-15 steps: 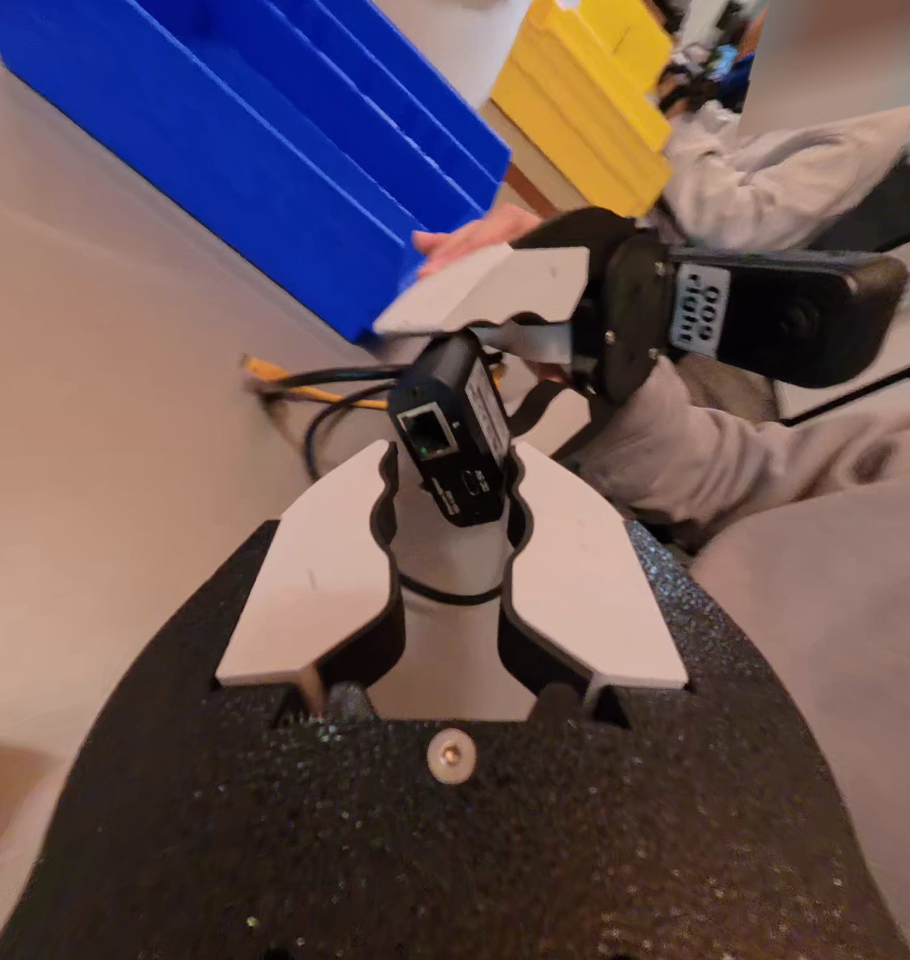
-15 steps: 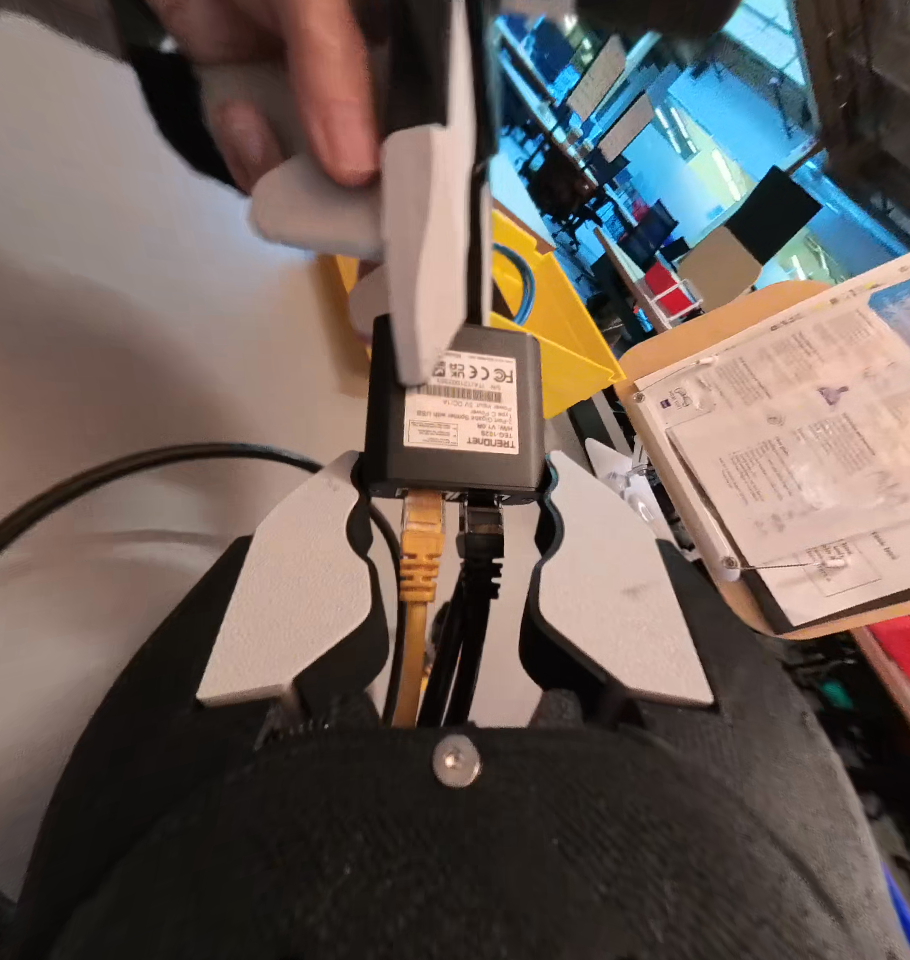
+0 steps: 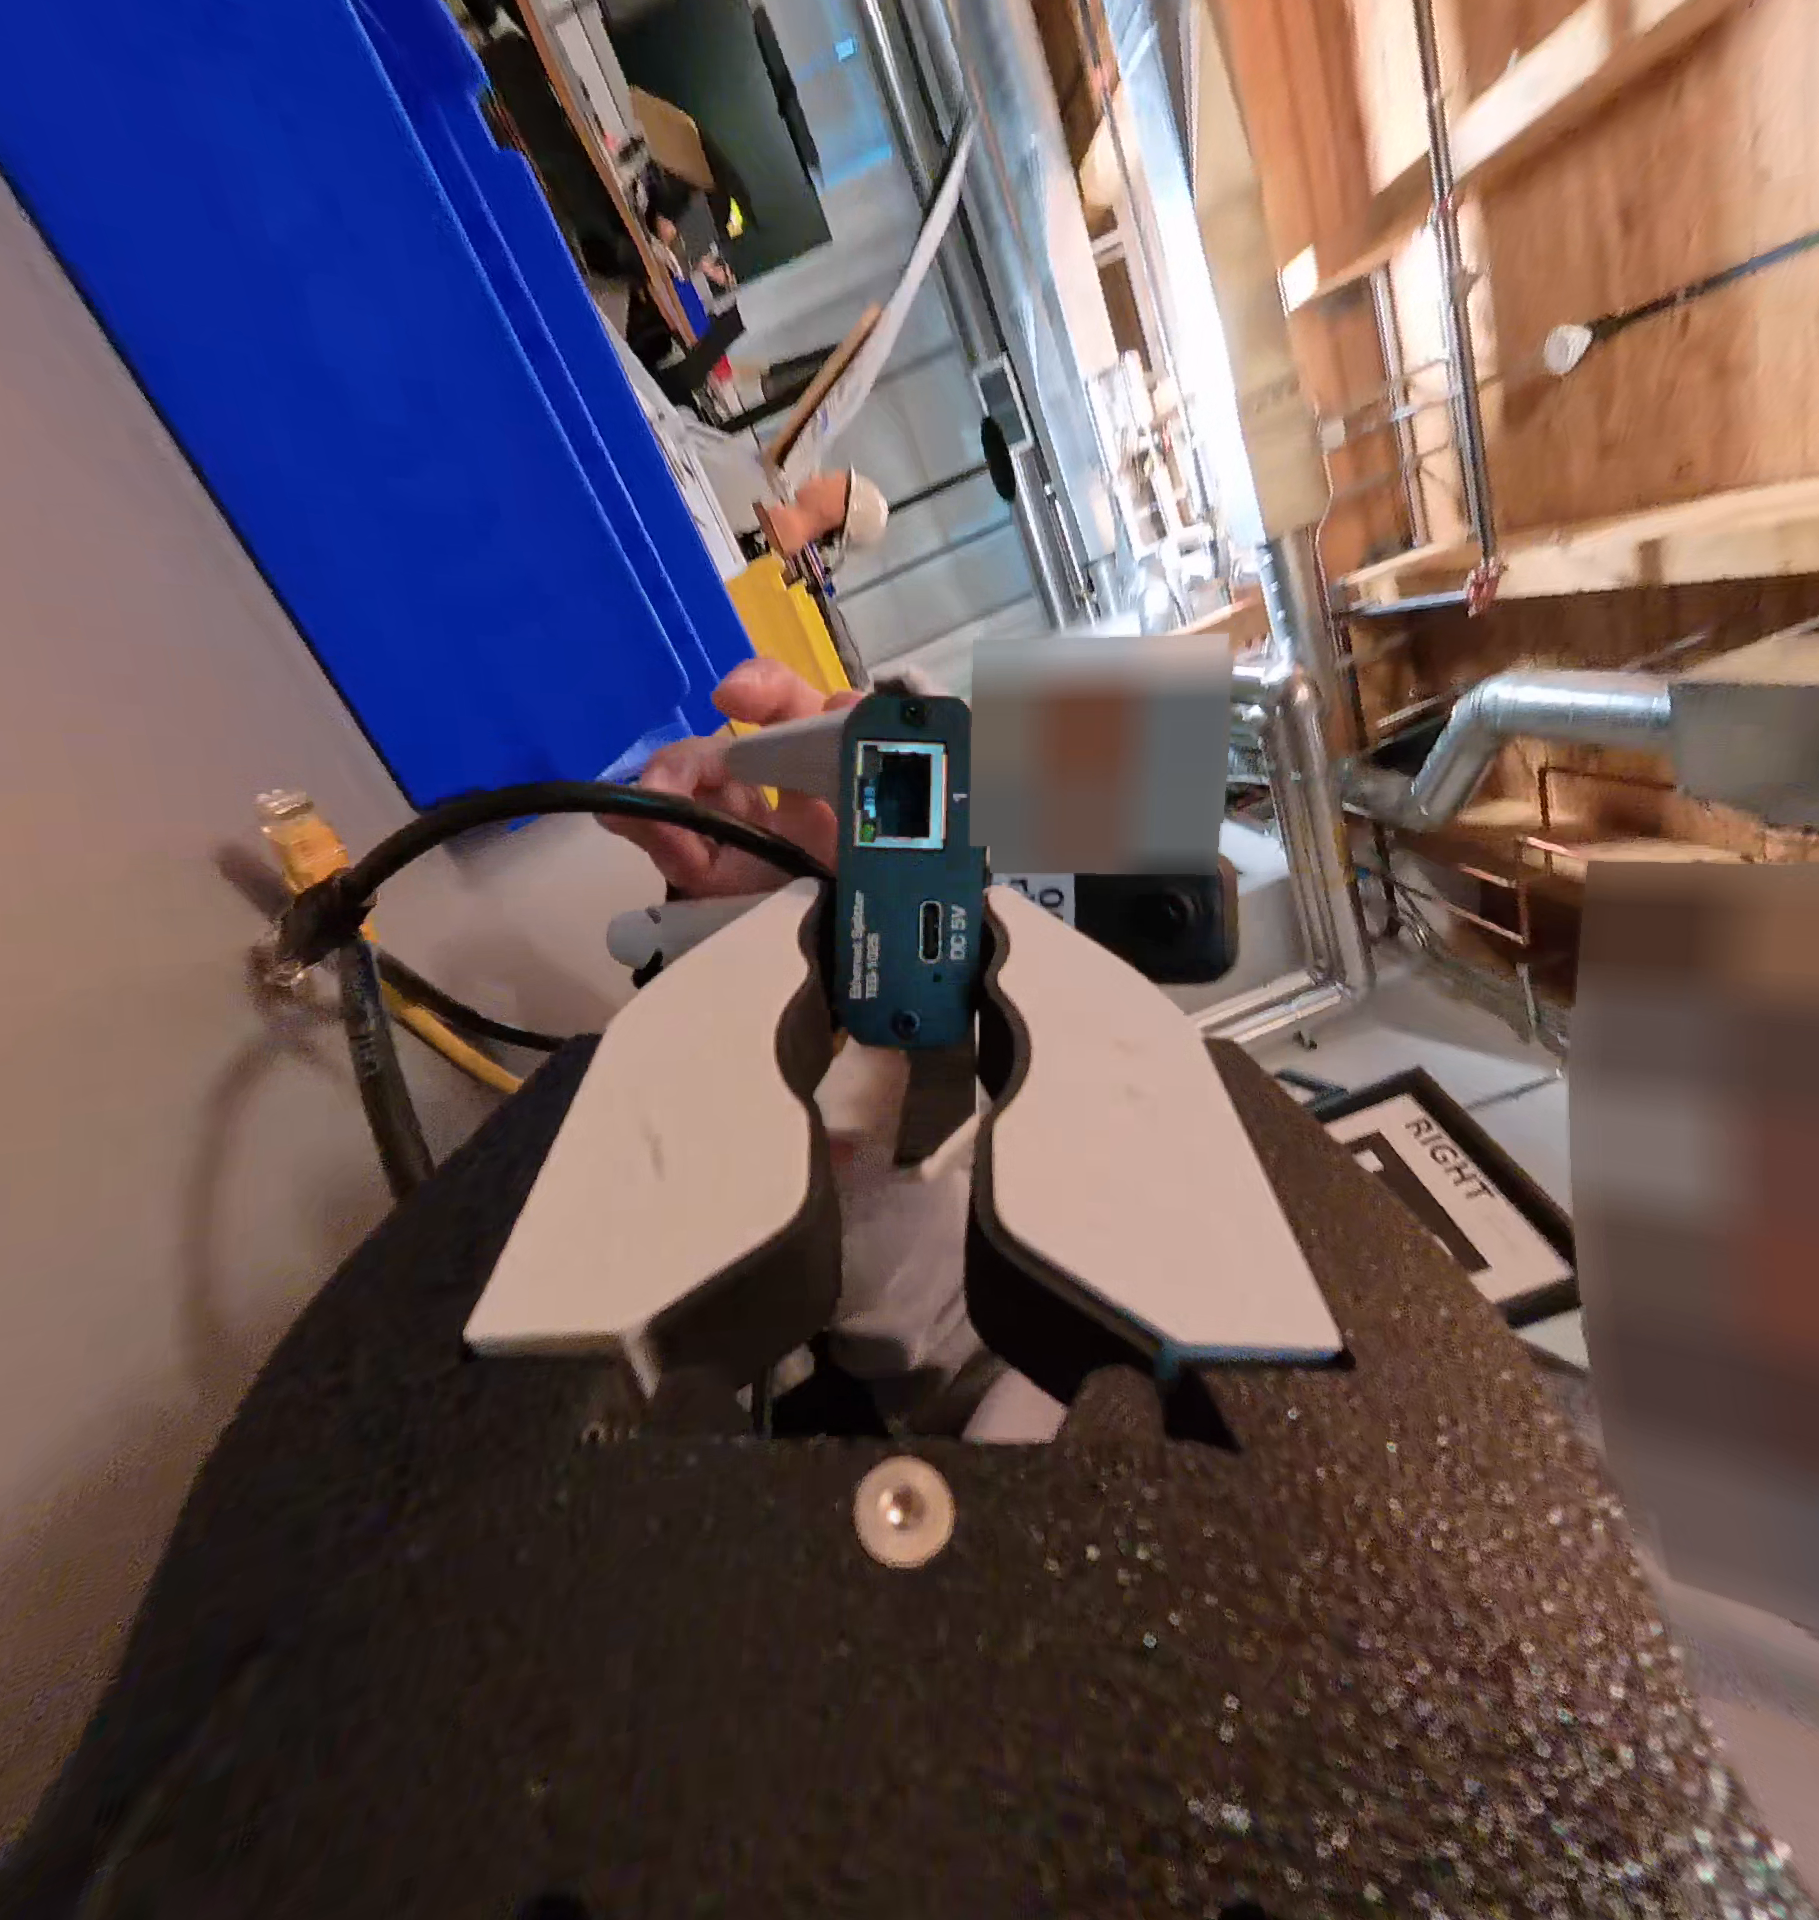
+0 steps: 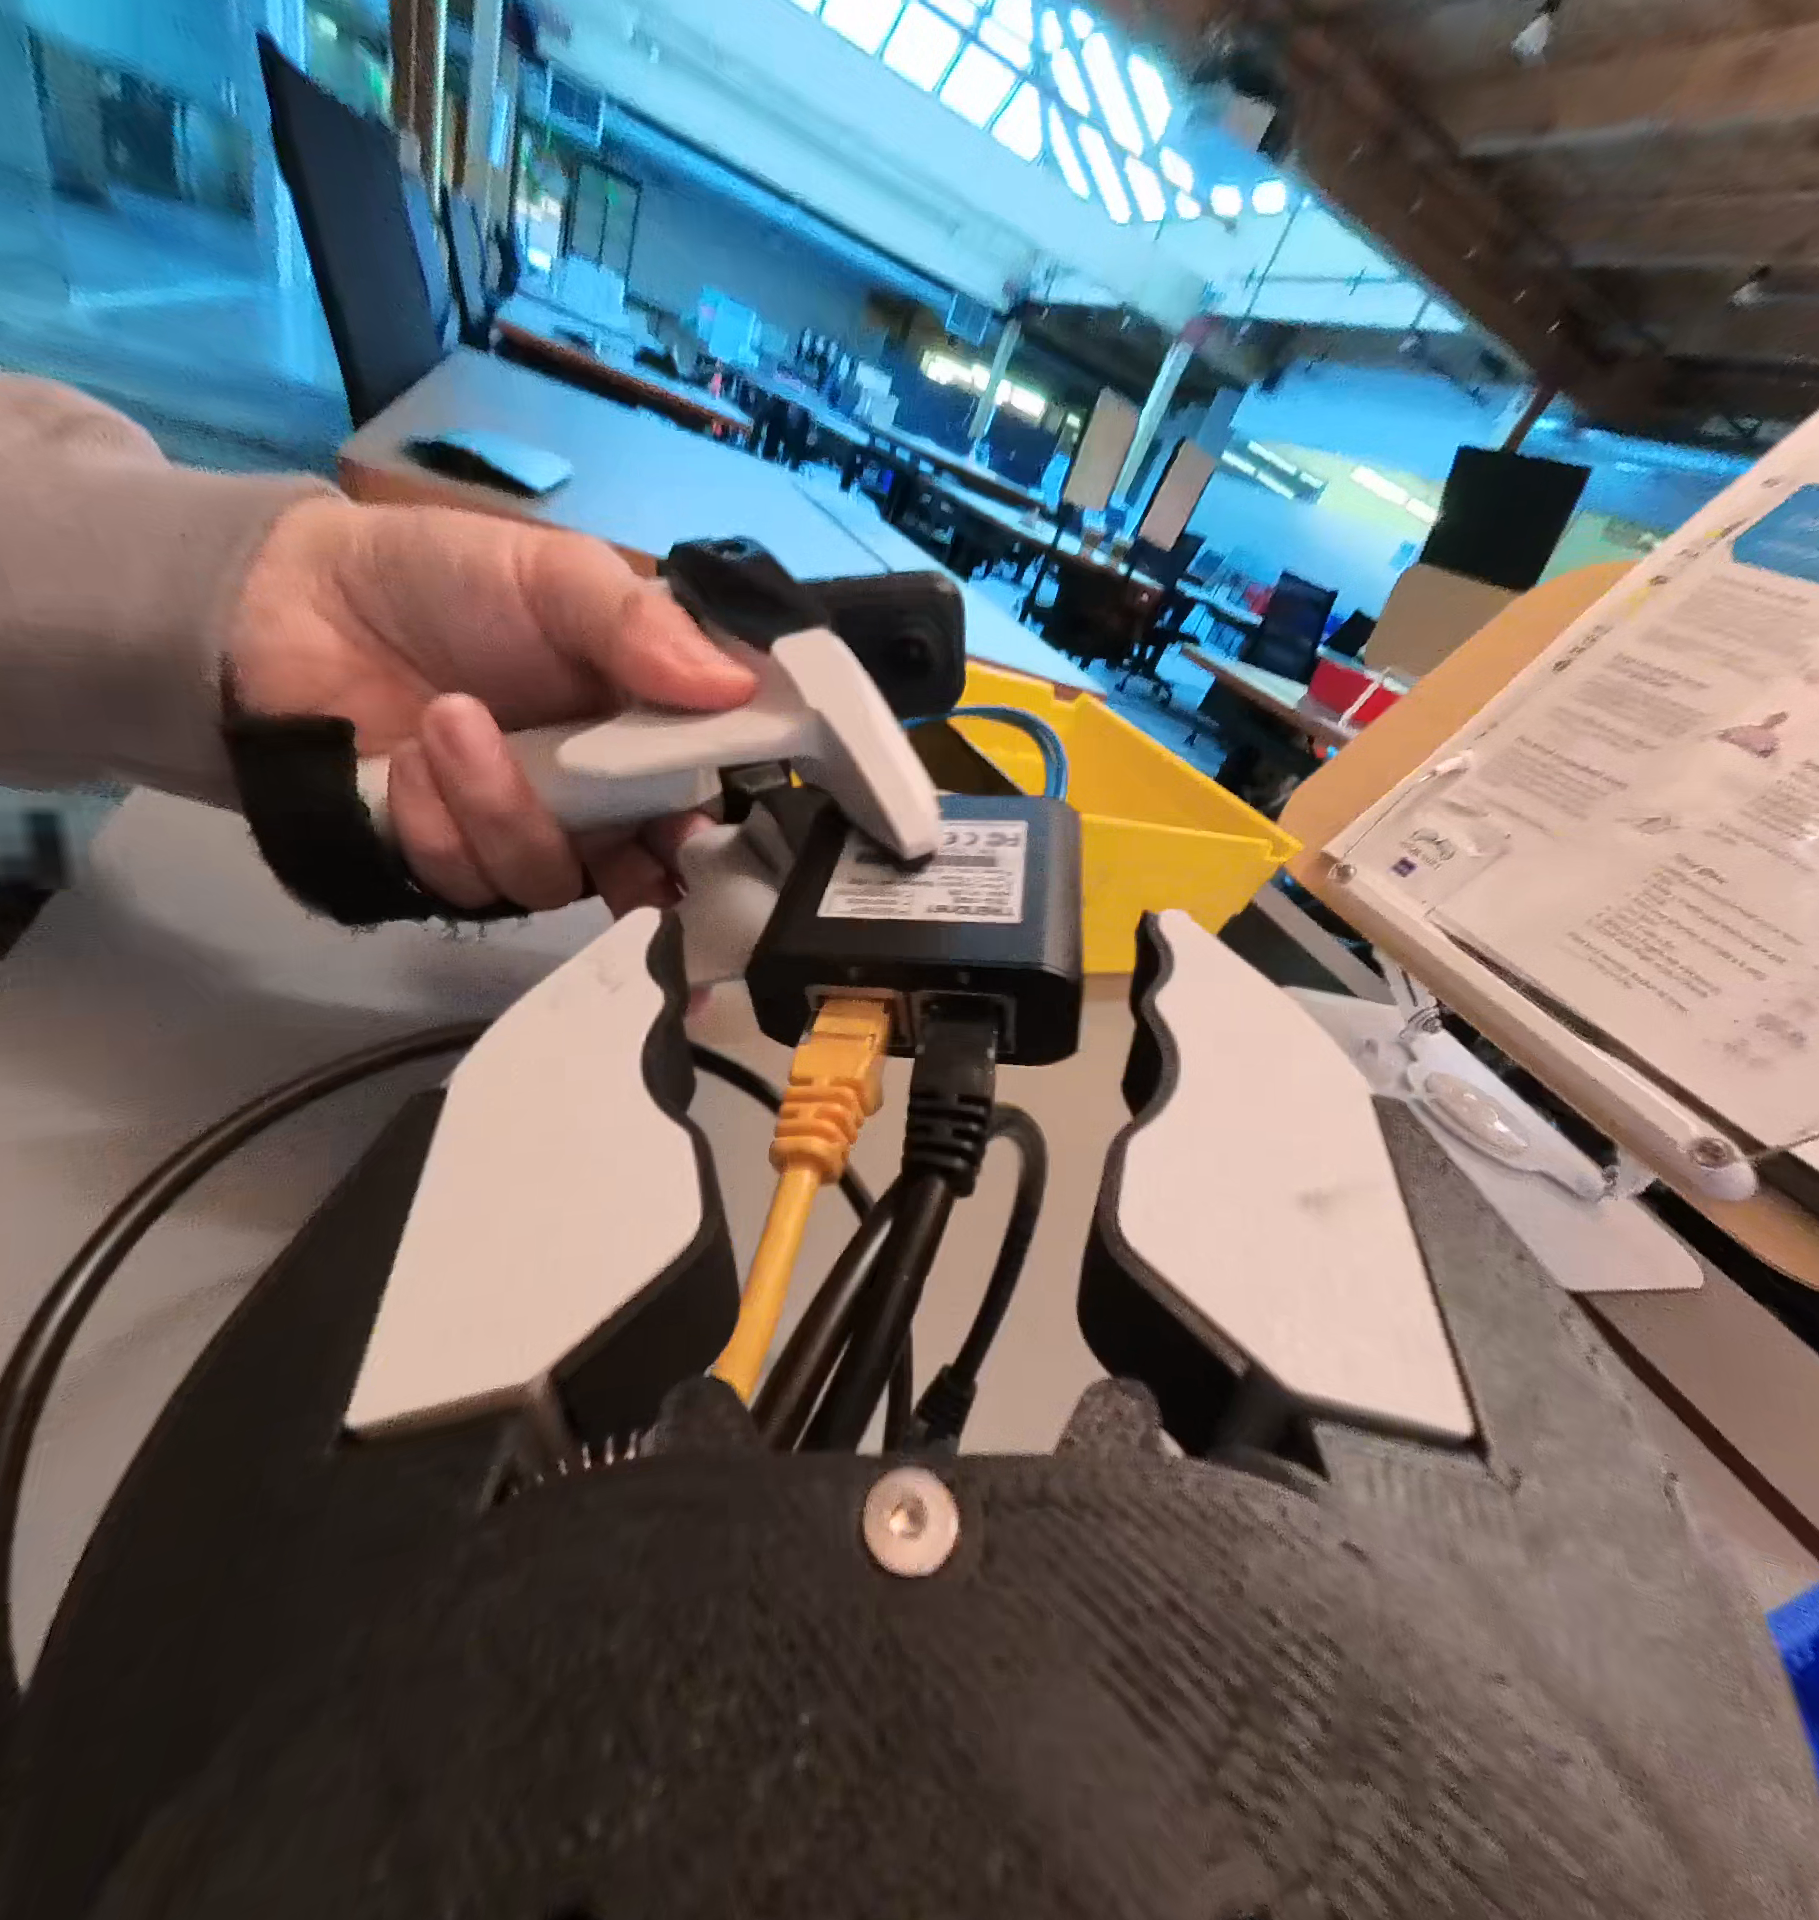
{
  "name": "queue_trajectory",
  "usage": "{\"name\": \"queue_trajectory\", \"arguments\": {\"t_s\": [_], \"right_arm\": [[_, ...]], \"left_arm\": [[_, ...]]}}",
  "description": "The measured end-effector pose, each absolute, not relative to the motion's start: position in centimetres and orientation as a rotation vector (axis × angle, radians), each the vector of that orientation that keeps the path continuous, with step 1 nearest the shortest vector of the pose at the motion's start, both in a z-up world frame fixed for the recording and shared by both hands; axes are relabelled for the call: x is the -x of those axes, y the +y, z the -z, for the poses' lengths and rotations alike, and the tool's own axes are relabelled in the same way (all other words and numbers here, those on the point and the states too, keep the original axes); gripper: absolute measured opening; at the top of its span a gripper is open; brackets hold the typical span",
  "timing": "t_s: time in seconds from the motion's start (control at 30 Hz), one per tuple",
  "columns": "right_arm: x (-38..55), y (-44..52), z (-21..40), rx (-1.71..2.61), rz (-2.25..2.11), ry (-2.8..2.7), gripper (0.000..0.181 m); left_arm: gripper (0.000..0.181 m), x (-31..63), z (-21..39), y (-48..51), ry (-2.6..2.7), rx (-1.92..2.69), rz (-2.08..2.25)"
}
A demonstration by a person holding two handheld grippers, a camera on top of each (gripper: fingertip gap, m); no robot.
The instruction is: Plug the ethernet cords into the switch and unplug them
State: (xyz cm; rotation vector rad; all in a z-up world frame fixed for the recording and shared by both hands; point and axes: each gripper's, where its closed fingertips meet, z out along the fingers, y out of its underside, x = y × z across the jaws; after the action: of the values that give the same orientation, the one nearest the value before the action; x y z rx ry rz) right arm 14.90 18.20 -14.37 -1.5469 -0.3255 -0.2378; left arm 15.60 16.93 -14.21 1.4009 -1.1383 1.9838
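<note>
From the left wrist view, our left tool (image 3: 903, 971) clamps the switch (image 3: 905, 873) upright above the counter (image 3: 105, 935). From the right wrist view, our right tool (image 4: 910, 1023) gapes wide, empty; yellow cord (image 4: 827, 1091) and black cord (image 4: 946, 1112) sit plugged, trailing straight back between its fingers.

We see stacked blue bins (image 3: 365, 416) beside a yellow bin (image 4: 1144, 790) holding a blue cable (image 4: 1030, 727). At right, a printed sheet (image 4: 1663, 810) leans on a wooden board (image 4: 1424, 665). Silver ducting (image 3: 1487, 727) crosses the plywood wall (image 3: 1663, 260).
</note>
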Motion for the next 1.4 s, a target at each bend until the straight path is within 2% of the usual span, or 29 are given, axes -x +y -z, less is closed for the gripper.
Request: {"name": "queue_trajectory", "arguments": {"t_s": [0.27, 0.47, 0.57, 0.67, 0.73, 0.77, 0.87, 1.03, 1.23, 1.4], "right_arm": [[-16.3, 19.0, 15.4, 1.640, 0.352, -0.251, 0.062], [-16.4, 19.0, 15.5, 1.668, 0.318, -0.211, 0.062], [-15.8, 18.7, 15.6, 1.664, 0.323, -0.317, 0.062], [-14.5, 18.1, 15.9, 1.648, 0.201, -0.413, 0.062], [-13.8, 18.1, 16.0, 1.631, 0.177, -0.458, 0.062], [-13.7, 18.1, 15.9, 1.624, 0.185, -0.463, 0.062], [-14.0, 18.2, 14.9, 1.552, 0.186, -0.416, 0.062], [-14.8, 17.6, 13.2, 1.393, 0.078, -0.247, 0.057], [-14.7, 18.0, 14.4, 1.467, 0.092, -0.270, 0.062], [-15.7, 18.6, 15.6, 1.595, 0.295, -0.302, 0.062]], "left_arm": [[0.022, -16.6, 14.3, 17.7, -1.089, -1.614, -2.052], [0.022, -16.8, 14.3, 17.7, -1.079, -1.628, -2.073], [0.024, -15.9, 14.7, 17.3, -1.335, -1.536, -2.063], [0.046, -15.0, 15.8, 17.2, -1.724, -1.512, -1.943], [0.043, -14.3, 15.9, 16.9, -1.825, -1.476, -1.844], [0.031, -14.0, 15.6, 16.7, -1.817, -1.443, -1.823], [0.024, -14.4, 14.0, 16.4, -1.493, -1.411, -1.902], [0.022, -15.4, 14.9, 16.9, -1.081, -1.455, -1.991], [0.023, -16.3, 14.7, 17.1, -1.042, -1.543, -2.038], [0.022, -16.7, 14.7, 17.4, -1.014, -1.606, -2.052]]}}
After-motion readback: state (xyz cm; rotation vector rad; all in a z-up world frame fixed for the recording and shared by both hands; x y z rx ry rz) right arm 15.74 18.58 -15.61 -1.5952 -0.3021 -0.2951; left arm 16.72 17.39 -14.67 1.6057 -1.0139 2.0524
